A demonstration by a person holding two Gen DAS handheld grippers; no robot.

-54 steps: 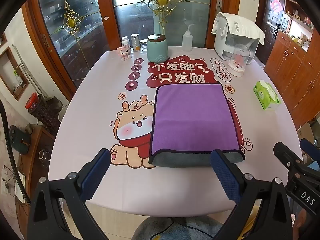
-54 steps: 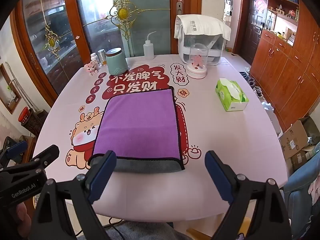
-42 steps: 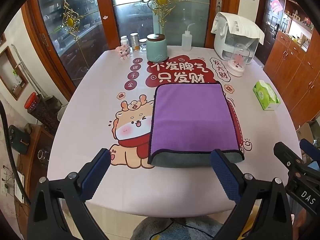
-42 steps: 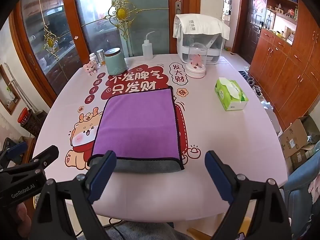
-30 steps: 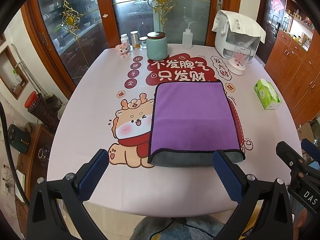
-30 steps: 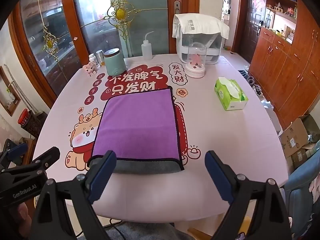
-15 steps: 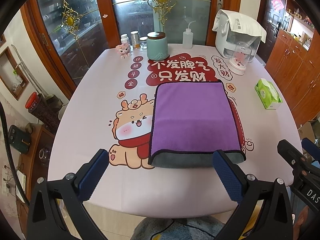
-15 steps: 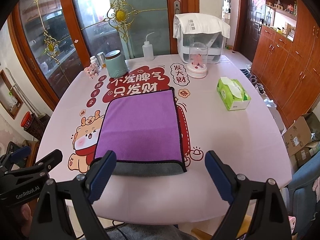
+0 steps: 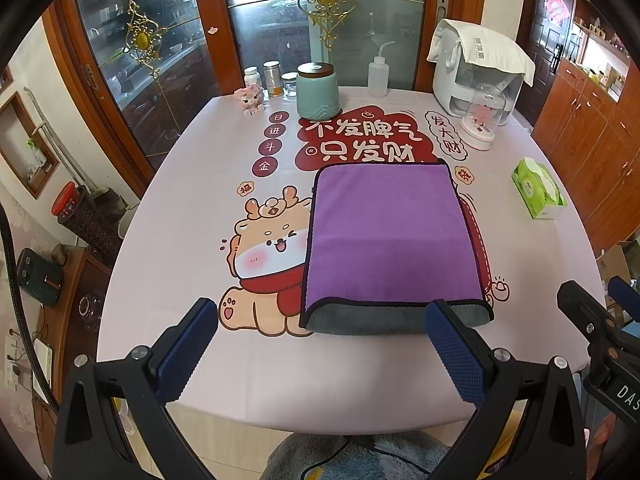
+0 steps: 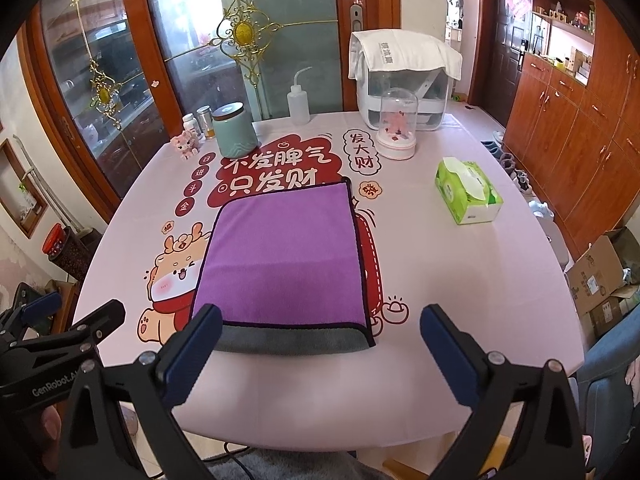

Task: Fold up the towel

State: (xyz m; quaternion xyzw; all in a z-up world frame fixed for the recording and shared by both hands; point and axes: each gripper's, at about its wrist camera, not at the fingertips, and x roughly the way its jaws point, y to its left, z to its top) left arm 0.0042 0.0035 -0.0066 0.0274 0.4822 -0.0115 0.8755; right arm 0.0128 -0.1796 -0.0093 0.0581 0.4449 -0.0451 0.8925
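Note:
A purple towel point(image 9: 390, 236) with a grey underside lies folded flat on the printed tablecloth point(image 9: 180, 216), its grey folded edge toward me. It also shows in the right wrist view point(image 10: 286, 256). My left gripper point(image 9: 320, 350) is open and empty, held above the table's near edge in front of the towel. My right gripper point(image 10: 320, 350) is open and empty, also at the near edge, its left finger over the towel's near left corner. The right gripper point(image 9: 600, 340) shows at the right edge of the left wrist view.
At the table's back stand a teal jar point(image 9: 318, 90), a squeeze bottle point(image 9: 378, 76), small bottles point(image 9: 272, 78), a pink toy point(image 9: 250, 100), a white appliance point(image 9: 476, 72) and a glass dome point(image 9: 484, 120). A green tissue box point(image 10: 468, 192) lies right of the towel. Wooden cabinets point(image 10: 580, 120) stand to the right.
Both grippers stay open and almost still. The right wrist view has shifted slightly back and up; the towel has not moved.

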